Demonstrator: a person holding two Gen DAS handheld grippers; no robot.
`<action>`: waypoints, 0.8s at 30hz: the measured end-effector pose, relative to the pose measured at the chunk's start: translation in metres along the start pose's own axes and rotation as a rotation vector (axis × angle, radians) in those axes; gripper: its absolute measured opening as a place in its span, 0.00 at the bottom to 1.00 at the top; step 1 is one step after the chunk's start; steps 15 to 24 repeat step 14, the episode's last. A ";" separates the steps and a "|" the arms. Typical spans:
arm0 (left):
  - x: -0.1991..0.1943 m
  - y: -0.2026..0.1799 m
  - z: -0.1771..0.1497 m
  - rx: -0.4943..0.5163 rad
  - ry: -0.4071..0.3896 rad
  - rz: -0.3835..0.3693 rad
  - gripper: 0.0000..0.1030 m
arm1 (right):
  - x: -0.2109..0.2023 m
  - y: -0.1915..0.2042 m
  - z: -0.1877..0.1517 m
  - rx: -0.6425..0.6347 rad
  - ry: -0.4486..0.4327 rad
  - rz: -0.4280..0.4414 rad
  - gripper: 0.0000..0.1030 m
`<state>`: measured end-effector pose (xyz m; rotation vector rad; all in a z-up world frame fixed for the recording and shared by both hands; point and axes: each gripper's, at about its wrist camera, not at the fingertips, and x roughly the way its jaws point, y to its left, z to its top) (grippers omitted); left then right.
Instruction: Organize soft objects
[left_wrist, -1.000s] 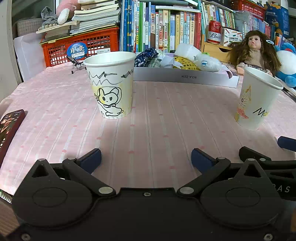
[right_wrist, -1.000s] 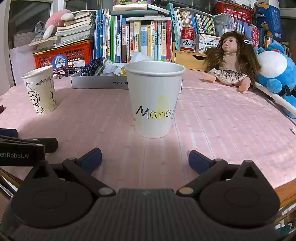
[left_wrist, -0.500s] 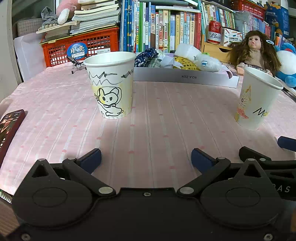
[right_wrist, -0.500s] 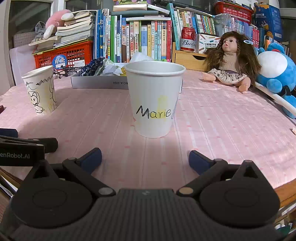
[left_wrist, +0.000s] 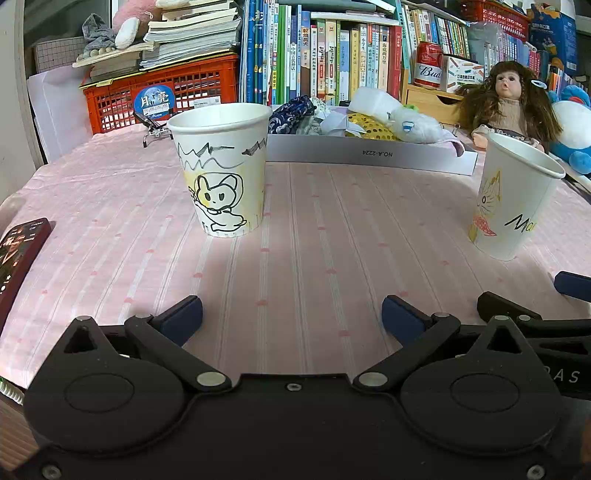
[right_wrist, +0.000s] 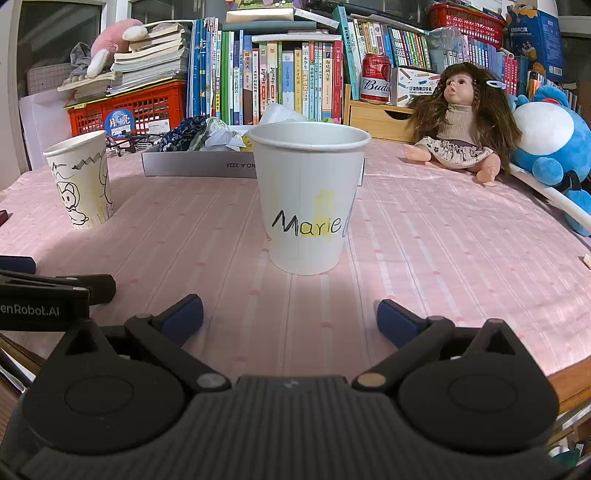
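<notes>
Only left view shows phone (left_wrist: 18, 254); right, plush (right_wrist: 550, 147).

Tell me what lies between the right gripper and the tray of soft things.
In the right wrist view, the Marie cup stands upright between the open right gripper and the tray; otherwise only bare pink tablecloth.

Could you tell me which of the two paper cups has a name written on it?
The cup lettered "Marie", standing directly ahead of the right gripper. The other cup shows only a cartoon animal drawing.
</notes>
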<state>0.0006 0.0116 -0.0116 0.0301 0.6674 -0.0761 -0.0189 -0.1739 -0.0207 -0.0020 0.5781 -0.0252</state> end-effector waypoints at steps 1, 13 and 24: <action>0.000 0.000 0.000 0.000 0.000 0.000 1.00 | 0.000 0.000 0.000 0.000 0.000 0.000 1.00; 0.000 -0.001 0.000 0.001 -0.002 0.001 1.00 | 0.000 0.000 0.000 0.000 -0.001 0.001 1.00; 0.000 0.000 0.001 0.002 -0.003 0.001 1.00 | 0.000 0.000 0.000 0.000 -0.001 0.001 1.00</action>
